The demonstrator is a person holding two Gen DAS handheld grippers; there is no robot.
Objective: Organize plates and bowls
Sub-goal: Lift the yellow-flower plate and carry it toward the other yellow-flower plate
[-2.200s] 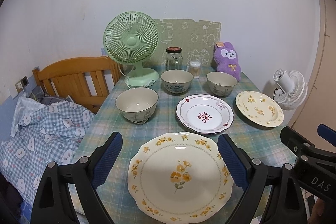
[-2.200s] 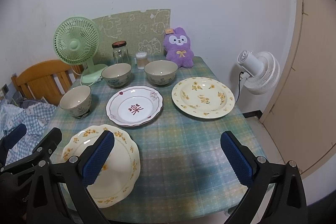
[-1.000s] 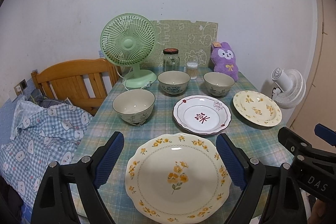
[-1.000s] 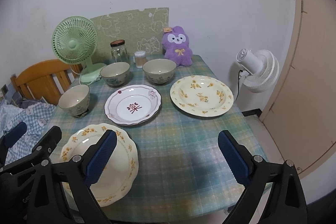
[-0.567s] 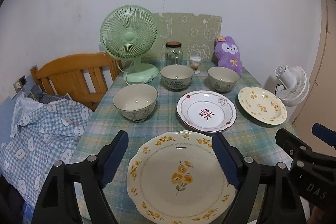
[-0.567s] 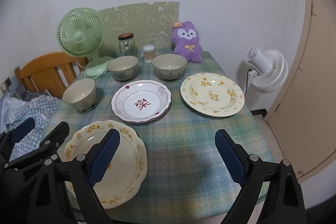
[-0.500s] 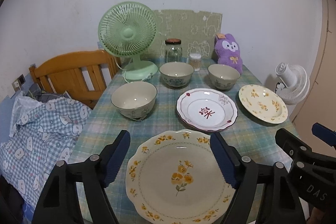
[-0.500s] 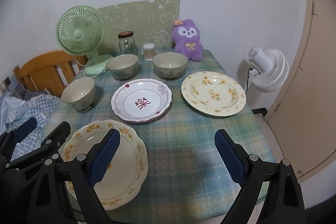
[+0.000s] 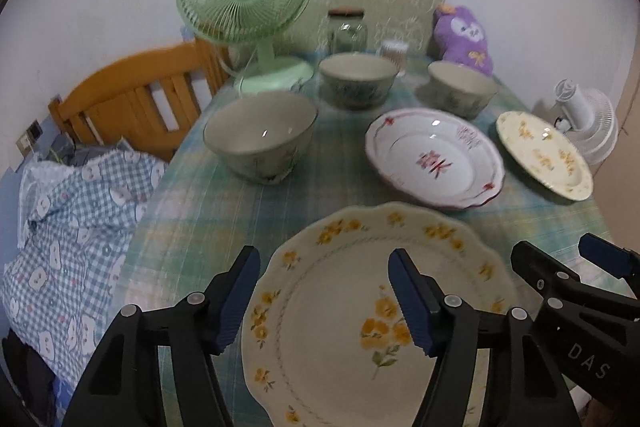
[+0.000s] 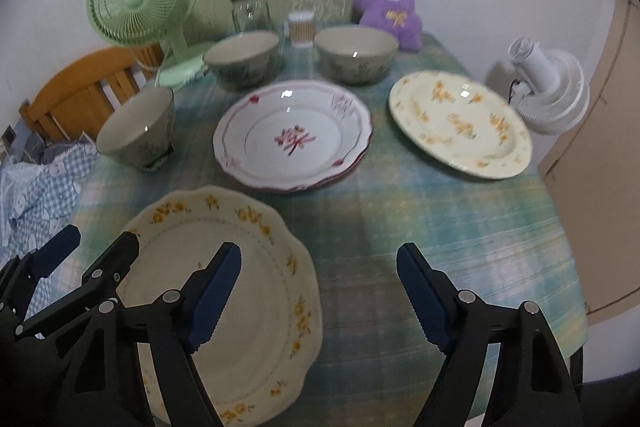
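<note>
Closing on the near plate [image 9: 340, 315], your left gripper [image 9: 324, 297] straddles its left rim: one blue pad sits off the edge, the other over the plate's middle, jaws narrowing with nothing yet pinched. Your right gripper [image 10: 318, 291] brackets the same plate's right rim from the other side, jaws likewise narrowing and empty. Judged from this, you are setting up a two-sided lift.

Remaining crockery stands spread across the table [image 10: 440, 239], apparently awaiting sorting: the red-trimmed plate [image 10: 292, 135] in the centre, the round floral plate [image 10: 460, 123] to its right, three bowls behind and left [image 10: 136, 131] [image 10: 242, 61] [image 10: 356, 55].

Limits of inspection: the near plate's closest edge is covered by gripper frames; whether either lower pad touches it cannot be told. Motion blur softens all patterns.
</note>
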